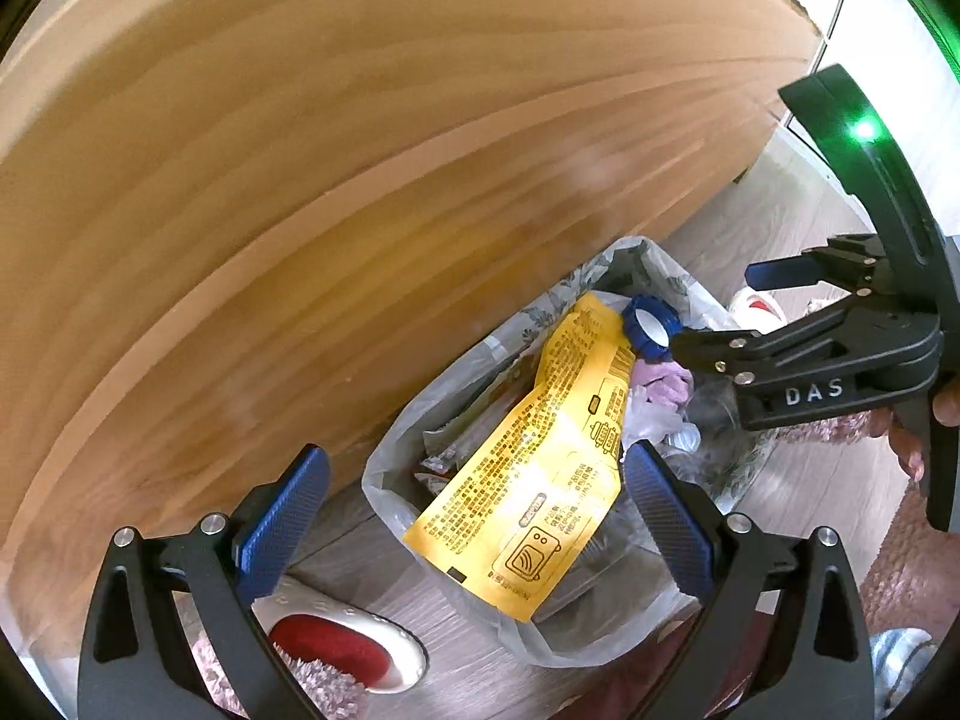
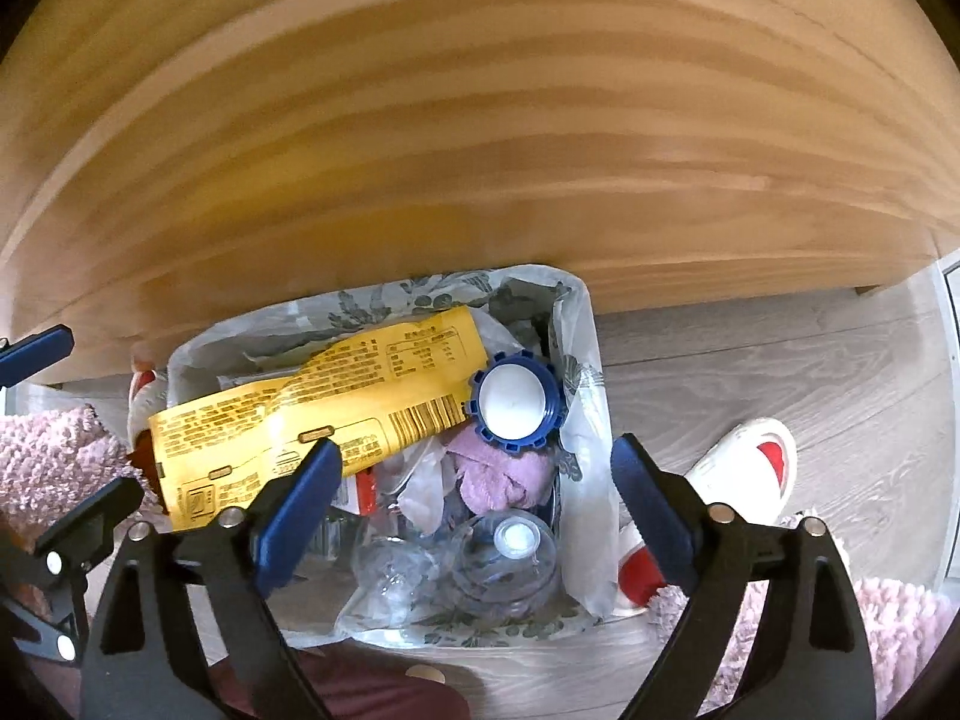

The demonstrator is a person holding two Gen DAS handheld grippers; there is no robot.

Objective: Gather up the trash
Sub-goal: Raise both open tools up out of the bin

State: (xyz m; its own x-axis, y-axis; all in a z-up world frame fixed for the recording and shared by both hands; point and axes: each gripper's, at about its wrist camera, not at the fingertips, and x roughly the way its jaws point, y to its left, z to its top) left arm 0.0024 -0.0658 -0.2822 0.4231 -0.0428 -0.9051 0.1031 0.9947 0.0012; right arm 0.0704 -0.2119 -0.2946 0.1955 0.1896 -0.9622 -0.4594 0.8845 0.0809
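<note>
Both your hand-held grippers, left [image 1: 474,516] and right [image 2: 468,498], hang wide open and empty over the trash bin [image 2: 591,360]. The yellow wrapper [image 2: 312,414] lies across its top, long axis running 8 to 2 o'clock, nearer your left.

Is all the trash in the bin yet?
Lots is in the bin already: a yellow wrapper, a blue lid and a clear bottle. Both hand-held grippers, left and right, are open and hold nothing. Any remaining trash isn't visible.
</note>
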